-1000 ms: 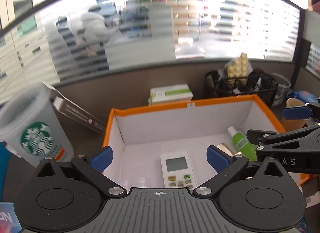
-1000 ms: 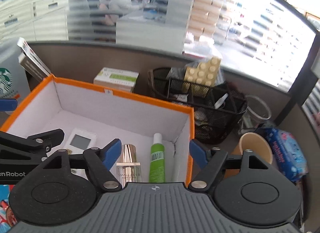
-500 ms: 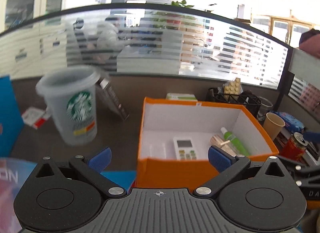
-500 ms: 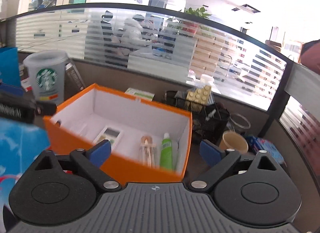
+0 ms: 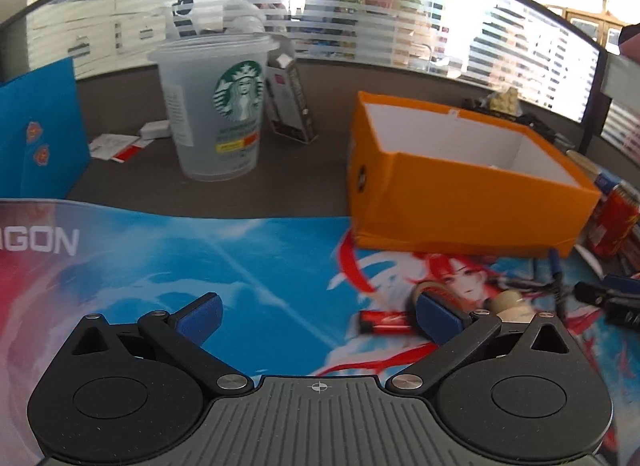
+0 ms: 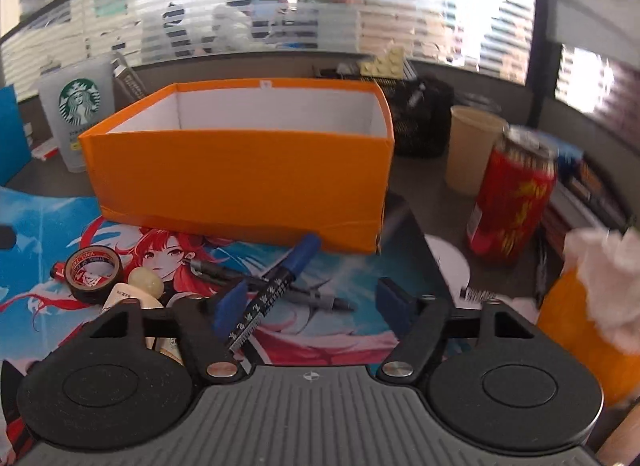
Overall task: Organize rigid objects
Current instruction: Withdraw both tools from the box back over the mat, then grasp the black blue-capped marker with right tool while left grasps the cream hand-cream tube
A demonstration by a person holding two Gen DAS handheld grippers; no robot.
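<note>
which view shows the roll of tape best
The right wrist view: the roll of tape lies whole and sharp on the printed mat. In the left wrist view only a blurred sliver shows behind a blue pad.

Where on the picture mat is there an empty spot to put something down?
The mat is bare between the left gripper and the plastic cup, left of the orange box. It is crowded by the right gripper: tape roll, blue marker, pens and a small bottle lie in front of the box. Right of it stands a red can.
</note>
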